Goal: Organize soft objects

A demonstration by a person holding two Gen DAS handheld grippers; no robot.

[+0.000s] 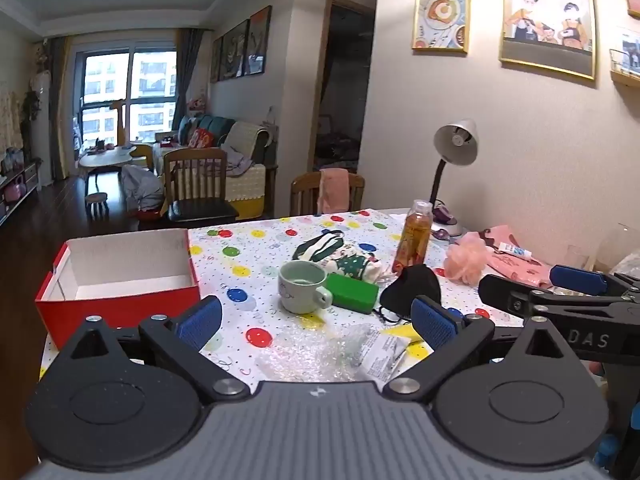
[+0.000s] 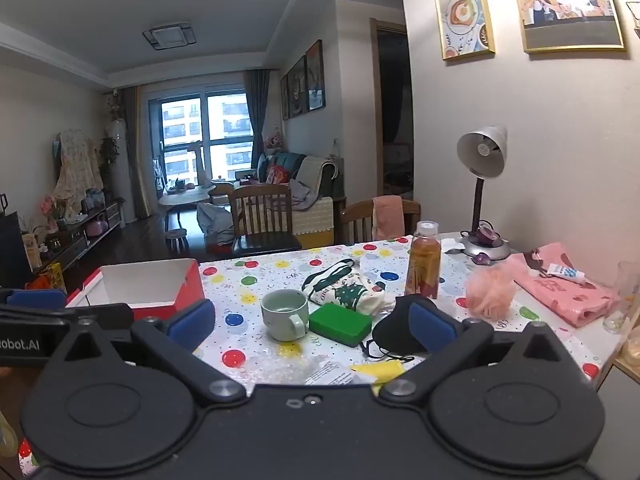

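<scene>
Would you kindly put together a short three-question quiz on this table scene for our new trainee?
1. True or false: the red cardboard box with the white inside already holds a soft object.
2. Which thing touches the pale green ceramic mug: A) the black cloth face mask, B) the green rectangular sponge, C) the amber plastic bottle?
3. Fill in: the fluffy pink mesh bath pouf lies beside a folded ____ cloth.

Key: 1 false, nothing shows inside it; 2 B; 3 pink.
</scene>
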